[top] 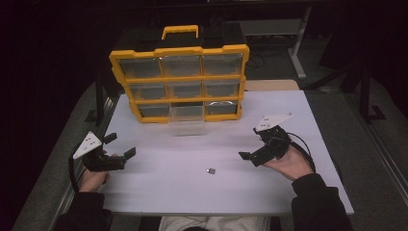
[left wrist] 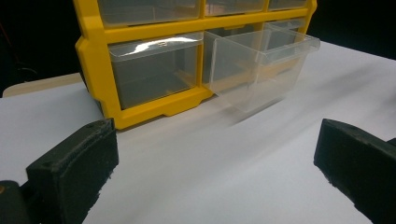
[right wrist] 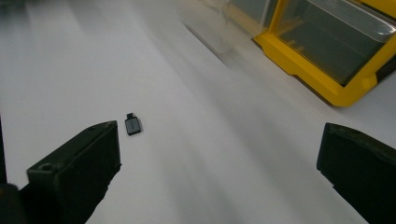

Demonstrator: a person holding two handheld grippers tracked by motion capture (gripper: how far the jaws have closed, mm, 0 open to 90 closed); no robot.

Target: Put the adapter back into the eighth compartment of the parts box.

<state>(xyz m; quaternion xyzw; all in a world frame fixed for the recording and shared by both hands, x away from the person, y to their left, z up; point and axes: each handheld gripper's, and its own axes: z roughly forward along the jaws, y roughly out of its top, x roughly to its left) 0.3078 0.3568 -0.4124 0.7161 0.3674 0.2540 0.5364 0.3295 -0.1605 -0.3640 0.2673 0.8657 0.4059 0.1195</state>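
A yellow organizer (top: 179, 50) with clear drawers stands upright at the back of the white table (top: 159, 190). Its bottom middle drawer (top: 186, 121) is pulled out and looks empty. A small dark flat object (top: 210, 170) lies alone on the table toward the front. My left gripper (top: 121, 145) hovers at the table's left, open, with nothing between its jaws; it faces the organizer (left wrist: 93, 60) and the pulled-out drawer (left wrist: 261, 65). My right gripper (top: 251, 143) is open at the right. The small dark object (right wrist: 132, 125) lies just ahead of its left jaw.
A yellow carry handle (top: 180, 31) tops the organizer. Bare white table surface stretches between the two grippers. A pale wooden surface (top: 269, 85) shows behind the table at the right. The organizer's lower corner (right wrist: 327, 88) is to the right gripper's far right.
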